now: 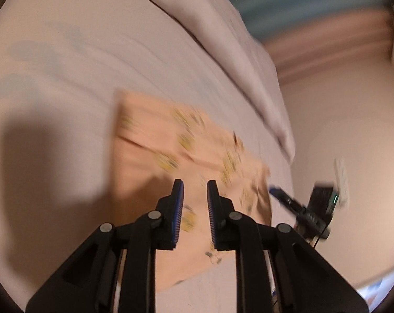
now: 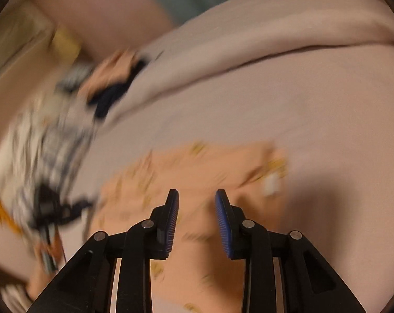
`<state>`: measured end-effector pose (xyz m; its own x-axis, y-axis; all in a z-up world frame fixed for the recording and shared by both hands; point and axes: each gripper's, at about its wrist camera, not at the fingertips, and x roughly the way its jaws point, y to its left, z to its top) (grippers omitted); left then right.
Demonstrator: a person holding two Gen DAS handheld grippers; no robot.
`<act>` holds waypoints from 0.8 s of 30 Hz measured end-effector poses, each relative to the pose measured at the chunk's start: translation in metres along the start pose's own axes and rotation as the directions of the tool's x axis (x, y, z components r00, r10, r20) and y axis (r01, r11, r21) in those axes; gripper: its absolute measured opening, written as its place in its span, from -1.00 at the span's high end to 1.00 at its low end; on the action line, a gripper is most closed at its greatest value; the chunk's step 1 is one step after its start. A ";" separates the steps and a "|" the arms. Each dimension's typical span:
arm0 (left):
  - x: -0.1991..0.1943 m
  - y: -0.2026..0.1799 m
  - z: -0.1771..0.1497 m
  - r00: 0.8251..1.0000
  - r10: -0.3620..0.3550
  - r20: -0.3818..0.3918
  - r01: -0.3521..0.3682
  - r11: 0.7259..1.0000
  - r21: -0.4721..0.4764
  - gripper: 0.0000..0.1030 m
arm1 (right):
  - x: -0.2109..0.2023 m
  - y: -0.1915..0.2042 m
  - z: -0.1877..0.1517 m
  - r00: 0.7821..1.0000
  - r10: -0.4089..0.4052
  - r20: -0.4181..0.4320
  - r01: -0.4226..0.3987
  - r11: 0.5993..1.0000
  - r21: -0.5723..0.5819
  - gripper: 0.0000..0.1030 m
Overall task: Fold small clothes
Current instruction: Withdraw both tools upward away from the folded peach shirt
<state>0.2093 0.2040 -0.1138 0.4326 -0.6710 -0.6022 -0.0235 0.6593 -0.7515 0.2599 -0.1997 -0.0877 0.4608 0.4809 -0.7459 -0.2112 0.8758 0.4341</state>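
Observation:
A small peach garment [image 1: 186,154] with yellow prints lies flat on the pale pink bedsheet [image 1: 66,83]. My left gripper [image 1: 195,185] hovers over its near edge, jaws a little apart, with nothing pinched between the blue pads. In the right wrist view the same garment [image 2: 197,167] spreads out below my right gripper [image 2: 197,194], which is open with a wider gap and no cloth in it. Each view also catches the other gripper's black body [image 1: 317,208] [image 2: 48,208] beside the garment. Both pictures are motion-blurred.
A pile of other clothes, black-and-white patterned [image 2: 40,140] with a peach and dark piece [image 2: 113,83], lies at the left of the bed. A folded-back duvet [image 1: 223,41] [image 2: 262,39] runs along the far side. A wall with a white socket [image 1: 341,180] stands right of the bed.

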 end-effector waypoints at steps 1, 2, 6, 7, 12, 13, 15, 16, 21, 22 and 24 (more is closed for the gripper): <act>0.016 -0.009 -0.002 0.999 0.025 -0.047 -0.023 0.999 0.038 0.67 | 0.011 0.006 0.001 0.999 -0.022 -0.035 0.021 0.999 -0.034 0.44; 0.027 -0.013 -0.004 0.996 0.043 -0.074 -0.039 0.998 0.059 0.67 | 0.026 0.012 0.000 0.995 -0.060 -0.079 0.054 0.996 -0.073 0.52; 0.073 -0.020 0.003 0.983 0.129 -0.134 -0.116 0.988 0.099 0.67 | 0.059 0.023 0.010 0.972 -0.204 -0.118 0.182 0.967 -0.179 0.57; 0.078 -0.022 0.011 0.985 0.131 -0.117 -0.119 0.988 0.101 0.67 | 0.061 0.025 0.017 0.972 -0.210 -0.102 0.189 0.964 -0.186 0.57; 0.099 -0.027 0.060 0.985 0.169 -0.040 -0.166 0.983 0.074 0.67 | 0.077 0.017 0.047 0.966 -0.257 -0.034 0.250 0.957 -0.146 0.57; 0.100 -0.024 0.068 0.986 0.163 -0.021 -0.162 0.986 0.050 0.67 | 0.079 0.013 0.054 0.965 -0.263 -0.016 0.259 0.958 -0.123 0.57; 0.098 -0.018 0.080 0.987 0.160 0.022 -0.160 0.987 0.014 0.66 | 0.078 0.008 0.065 0.963 -0.270 0.021 0.271 0.959 -0.077 0.57; 0.094 -0.014 0.086 0.985 0.162 0.053 -0.161 0.987 -0.014 0.66 | 0.074 0.002 0.067 0.963 -0.268 0.043 0.270 0.962 -0.049 0.57; 0.060 -0.001 0.098 0.973 0.165 0.161 -0.147 0.982 -0.116 0.44 | 0.049 0.003 0.067 0.949 -0.293 0.116 0.297 0.955 -0.017 0.57; 0.051 -0.001 0.096 0.972 0.163 0.167 -0.148 0.984 -0.098 0.44 | 0.045 0.004 0.065 0.950 -0.288 0.122 0.293 0.956 -0.029 0.57; 0.033 -0.001 0.087 0.973 0.149 0.177 -0.140 0.988 -0.061 0.43 | 0.030 0.007 0.052 0.949 -0.288 0.130 0.300 0.951 -0.078 0.57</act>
<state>0.3024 0.2105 -0.1095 0.5770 -0.4946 -0.6500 -0.1385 0.7251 -0.6746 0.3172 -0.1812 -0.0802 0.6097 0.1981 -0.7674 -0.1298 0.9801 0.1499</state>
